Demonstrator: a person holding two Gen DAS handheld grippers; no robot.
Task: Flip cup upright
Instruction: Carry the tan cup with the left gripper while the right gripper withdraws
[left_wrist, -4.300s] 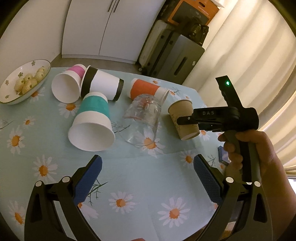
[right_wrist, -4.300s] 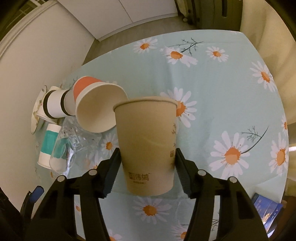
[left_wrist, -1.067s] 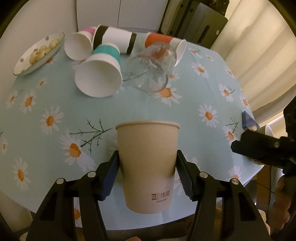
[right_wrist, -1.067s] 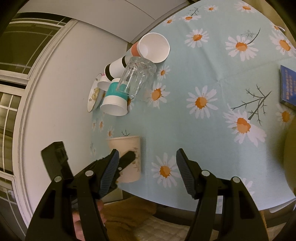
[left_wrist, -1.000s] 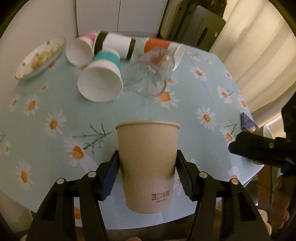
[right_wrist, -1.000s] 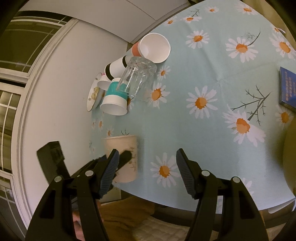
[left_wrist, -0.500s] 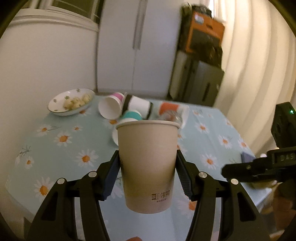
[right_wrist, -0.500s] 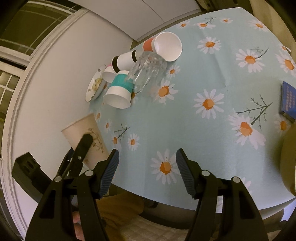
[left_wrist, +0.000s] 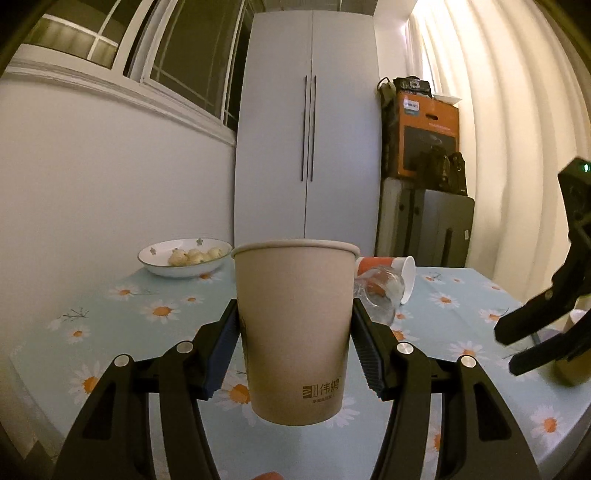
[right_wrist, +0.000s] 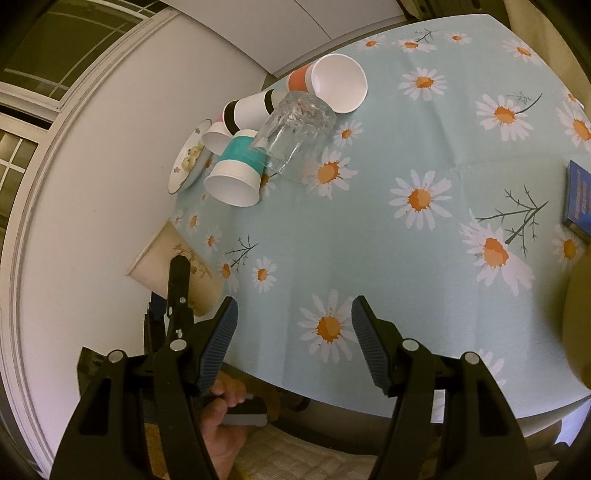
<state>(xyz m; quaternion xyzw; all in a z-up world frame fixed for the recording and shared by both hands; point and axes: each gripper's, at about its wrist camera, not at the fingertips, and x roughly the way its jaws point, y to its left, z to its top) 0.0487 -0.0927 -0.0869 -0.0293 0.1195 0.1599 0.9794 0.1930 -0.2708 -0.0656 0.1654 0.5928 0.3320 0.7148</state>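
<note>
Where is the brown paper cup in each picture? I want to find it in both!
Left wrist view: the brown paper cup fills the middle, mouth up, gripped between the left gripper jaws.
Right wrist view: the same cup is at the left edge of the table, partly behind a black gripper finger.
Shared landmark: the clear glass lying on its side by the orange cup.
</note>
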